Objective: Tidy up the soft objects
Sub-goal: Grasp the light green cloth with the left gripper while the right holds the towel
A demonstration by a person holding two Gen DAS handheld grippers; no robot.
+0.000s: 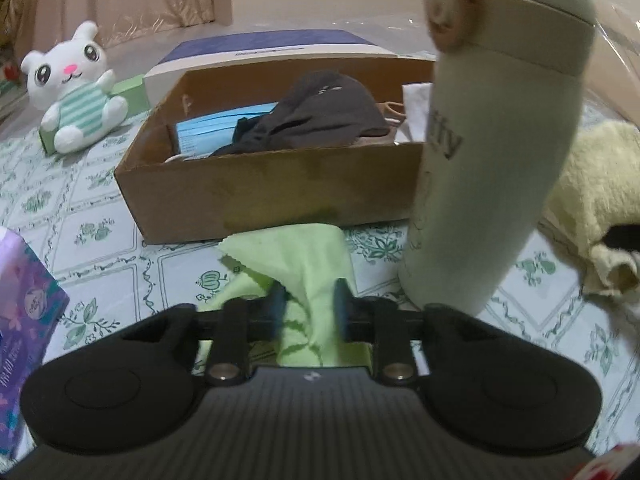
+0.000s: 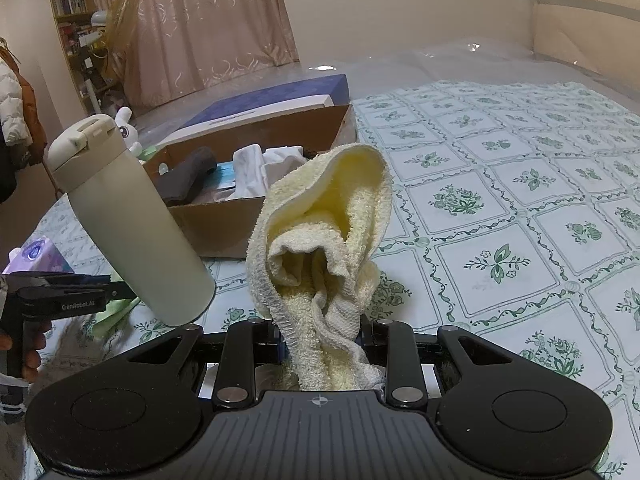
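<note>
Right wrist view: the right gripper (image 2: 322,344) pinches a bunched yellow towel (image 2: 324,240), lifted above the patterned tablecloth (image 2: 520,216) near the cardboard box (image 2: 224,228). Left wrist view: the left gripper (image 1: 308,304) straddles a green cloth (image 1: 296,256) lying before the box; whether it pinches is unclear. Carrying the towel leftward should avoid the cream bottle (image 2: 128,220) standing beside the box.

Both wrist cameras low, close over tabletop, facing cardboard box (image 1: 256,196) (image 2: 224,224); both show bottle (image 1: 500,152) (image 2: 132,224).
</note>
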